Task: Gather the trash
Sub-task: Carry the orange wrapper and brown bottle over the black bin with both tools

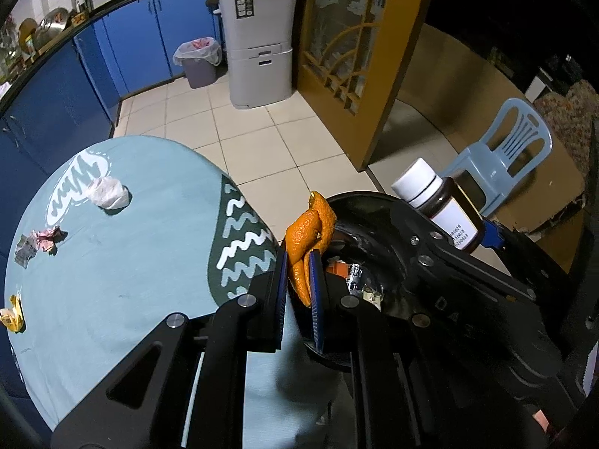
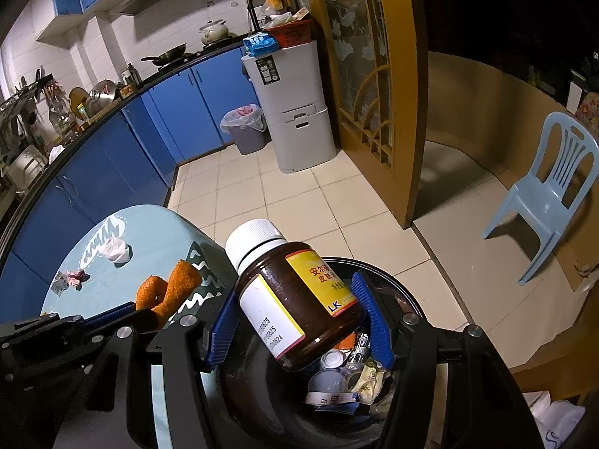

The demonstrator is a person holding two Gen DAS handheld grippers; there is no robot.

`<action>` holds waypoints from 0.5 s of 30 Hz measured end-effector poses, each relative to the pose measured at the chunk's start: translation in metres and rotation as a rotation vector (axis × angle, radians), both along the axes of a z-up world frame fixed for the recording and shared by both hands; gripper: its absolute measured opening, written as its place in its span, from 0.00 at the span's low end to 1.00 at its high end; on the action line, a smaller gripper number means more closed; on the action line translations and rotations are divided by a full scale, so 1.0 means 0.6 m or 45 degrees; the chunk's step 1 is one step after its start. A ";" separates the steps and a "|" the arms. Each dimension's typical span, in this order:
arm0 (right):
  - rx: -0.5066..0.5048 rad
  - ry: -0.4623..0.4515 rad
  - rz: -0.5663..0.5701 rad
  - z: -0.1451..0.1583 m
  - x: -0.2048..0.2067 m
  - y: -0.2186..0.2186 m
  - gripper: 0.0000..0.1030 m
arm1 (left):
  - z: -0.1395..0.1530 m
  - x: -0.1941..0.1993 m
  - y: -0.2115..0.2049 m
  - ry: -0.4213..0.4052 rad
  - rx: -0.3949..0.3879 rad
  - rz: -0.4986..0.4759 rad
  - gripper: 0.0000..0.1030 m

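Note:
My left gripper (image 1: pixel 298 258) is shut on a piece of orange peel (image 1: pixel 309 235), held at the rim of a black trash bin (image 1: pixel 370 205) beside the table. The same orange peel (image 2: pixel 168 292) shows at lower left in the right wrist view. My right gripper (image 2: pixel 295 321) is shut on a brown bottle (image 2: pixel 295 299) with a white cap and yellow label, held tilted above the black trash bin (image 2: pixel 404 295). The brown bottle (image 1: pixel 441 202) also shows in the left wrist view. Several wrappers and small cups lie inside the bin.
A round table with a light blue cloth (image 1: pixel 123 247) carries a crumpled white tissue (image 1: pixel 106 194), a pink paper scrap (image 1: pixel 48 238) and a yellow wrapper (image 1: pixel 13 312). A lined grey bin (image 1: pixel 198 61), a grey cabinet (image 1: pixel 262 52), a wooden door (image 1: pixel 359 56) and a blue plastic chair (image 1: pixel 509 149) stand around.

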State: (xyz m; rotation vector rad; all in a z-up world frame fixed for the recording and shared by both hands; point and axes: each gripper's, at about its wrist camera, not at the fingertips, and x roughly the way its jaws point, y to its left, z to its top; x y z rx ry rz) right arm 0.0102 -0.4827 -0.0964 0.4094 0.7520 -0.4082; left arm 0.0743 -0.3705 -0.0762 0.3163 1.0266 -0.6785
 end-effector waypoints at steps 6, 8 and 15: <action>0.011 0.005 -0.010 -0.005 -0.001 -0.009 0.55 | -0.003 -0.003 -0.011 0.003 0.014 -0.023 0.12; 0.014 0.006 -0.011 -0.006 -0.001 -0.012 0.55 | -0.004 -0.001 -0.011 0.008 0.018 -0.026 0.12; 0.014 0.007 -0.016 -0.009 -0.001 -0.015 0.55 | -0.006 -0.001 -0.015 0.038 0.022 -0.047 0.14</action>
